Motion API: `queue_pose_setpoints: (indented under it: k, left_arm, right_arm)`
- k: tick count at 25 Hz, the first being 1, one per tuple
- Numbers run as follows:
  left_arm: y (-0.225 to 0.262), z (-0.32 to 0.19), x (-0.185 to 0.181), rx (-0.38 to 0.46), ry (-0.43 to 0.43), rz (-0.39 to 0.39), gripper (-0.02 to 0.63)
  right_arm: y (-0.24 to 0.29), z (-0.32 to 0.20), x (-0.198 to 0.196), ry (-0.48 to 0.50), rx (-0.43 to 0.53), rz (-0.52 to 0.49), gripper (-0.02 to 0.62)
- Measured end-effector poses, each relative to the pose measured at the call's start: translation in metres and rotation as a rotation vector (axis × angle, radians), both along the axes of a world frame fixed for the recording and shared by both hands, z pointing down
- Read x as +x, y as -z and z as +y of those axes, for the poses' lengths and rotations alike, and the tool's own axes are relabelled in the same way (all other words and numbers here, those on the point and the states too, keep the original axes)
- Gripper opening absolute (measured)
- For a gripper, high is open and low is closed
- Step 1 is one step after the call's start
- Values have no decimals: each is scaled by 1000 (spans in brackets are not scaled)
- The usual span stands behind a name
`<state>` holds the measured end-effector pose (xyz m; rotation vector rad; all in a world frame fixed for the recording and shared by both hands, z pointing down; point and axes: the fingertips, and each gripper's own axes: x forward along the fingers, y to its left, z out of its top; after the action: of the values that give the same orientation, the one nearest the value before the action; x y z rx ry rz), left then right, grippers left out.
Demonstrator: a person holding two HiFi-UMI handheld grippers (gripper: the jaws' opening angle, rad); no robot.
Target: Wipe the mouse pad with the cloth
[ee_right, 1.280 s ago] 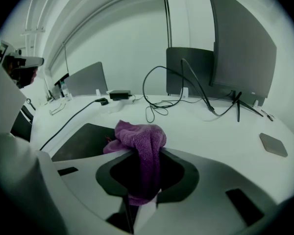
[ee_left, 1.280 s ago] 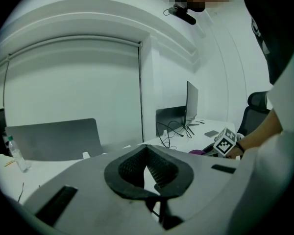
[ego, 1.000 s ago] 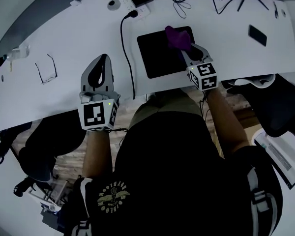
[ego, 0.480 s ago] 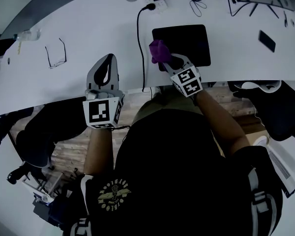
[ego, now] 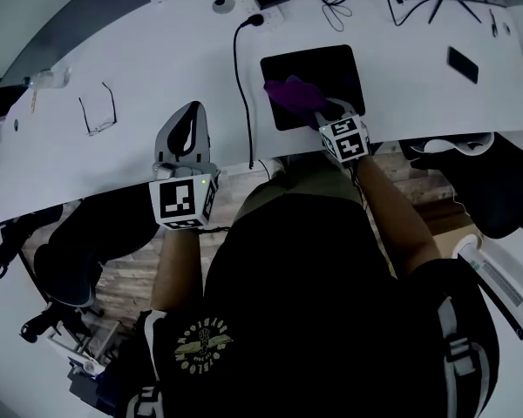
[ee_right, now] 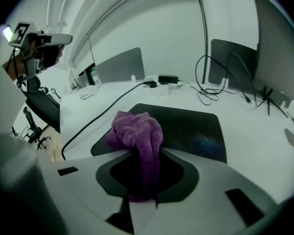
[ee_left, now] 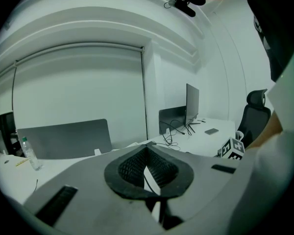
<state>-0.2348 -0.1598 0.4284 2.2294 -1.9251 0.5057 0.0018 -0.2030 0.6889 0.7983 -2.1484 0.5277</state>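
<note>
Purple cloth point(ee_right: 137, 129) pinched, right gripper point(ee_right: 141, 155), mouse pad point(ee_right: 196, 129)

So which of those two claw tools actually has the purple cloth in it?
The right gripper: its jaws are clamped on the purple cloth, over the black mouse pad. The left gripper is shut on nothing, off the pad.

The cloth point(ego: 293, 94) is purple, the mouse pad point(ego: 329, 63) black, the table point(ego: 152, 70) white.
</note>
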Motion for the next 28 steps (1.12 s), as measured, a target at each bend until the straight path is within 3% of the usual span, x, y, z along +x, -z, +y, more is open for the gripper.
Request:
queue_pose_setpoints:
  k: [9,14,19,24,28]
  left_arm:
    - [13,-30,23,39,-51,12,2]
    - [27,-37,31,73,-60,21,2]
    - [48,-26,24,102,-44,35,2]
    - [75,1,1,148,28,60,2]
    - [94,22,-14,162,67,-1,2]
  right_arm:
    - [-2,-38,107,-241,-1,65,87]
    - [1,-42,140,-274,1,96,87]
    - [62,-42,129,-270,83,-28,87]
    - [133,-40,120,-278,185,-162,87]
    - [185,-36,116,-284,267,-240,87]
